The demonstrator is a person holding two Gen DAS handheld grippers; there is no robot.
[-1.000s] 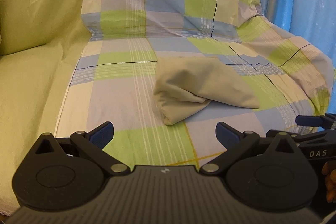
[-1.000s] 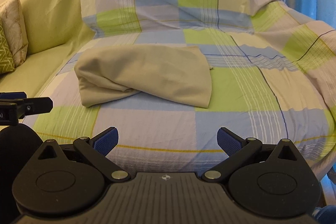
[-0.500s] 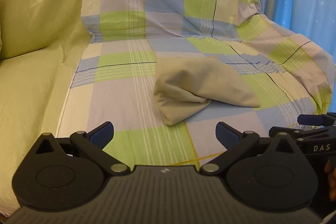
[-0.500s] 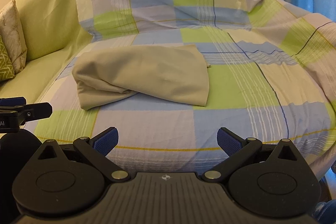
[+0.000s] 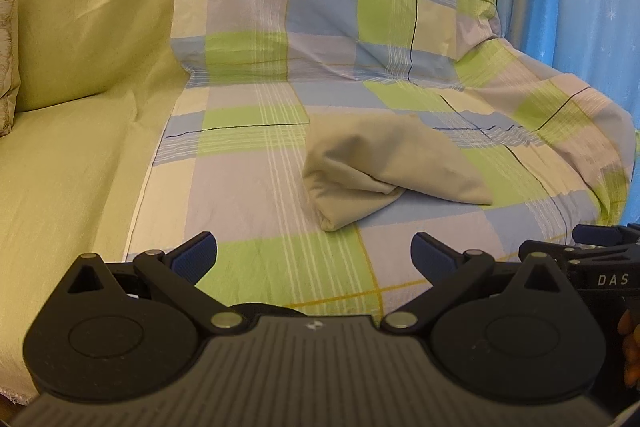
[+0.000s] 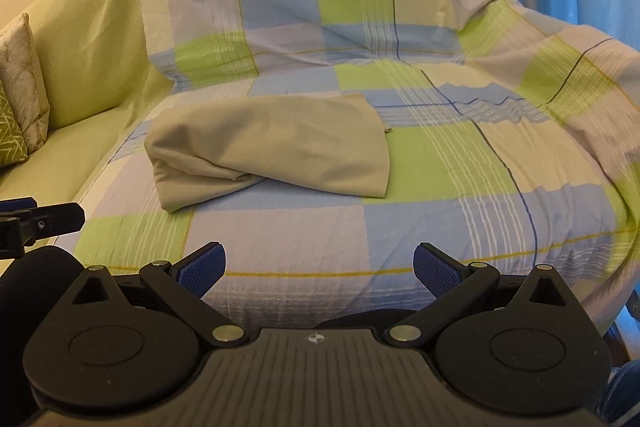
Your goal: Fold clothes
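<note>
A beige folded cloth (image 5: 384, 163) (image 6: 276, 147) lies on the checked sheet (image 5: 256, 187) (image 6: 440, 167) that covers the sofa seat. My left gripper (image 5: 314, 255) hangs open in front of the seat's near edge, short of the cloth, with nothing between its blue pads. My right gripper (image 6: 318, 267) is also open and empty, held back from the cloth over the sheet's front edge. The right gripper's body (image 5: 600, 259) shows at the right edge of the left wrist view, and the left gripper's finger (image 6: 40, 223) shows at the left edge of the right wrist view.
The plain green sofa cover (image 5: 72, 167) stretches left of the sheet. Patterned cushions (image 6: 20, 107) stand at the far left. A blue curtain (image 5: 592, 7) hangs to the right behind the sofa arm.
Both views have shifted slightly, with the cloth sitting a touch farther off; the cloth itself has not moved, and both grippers stay open.
</note>
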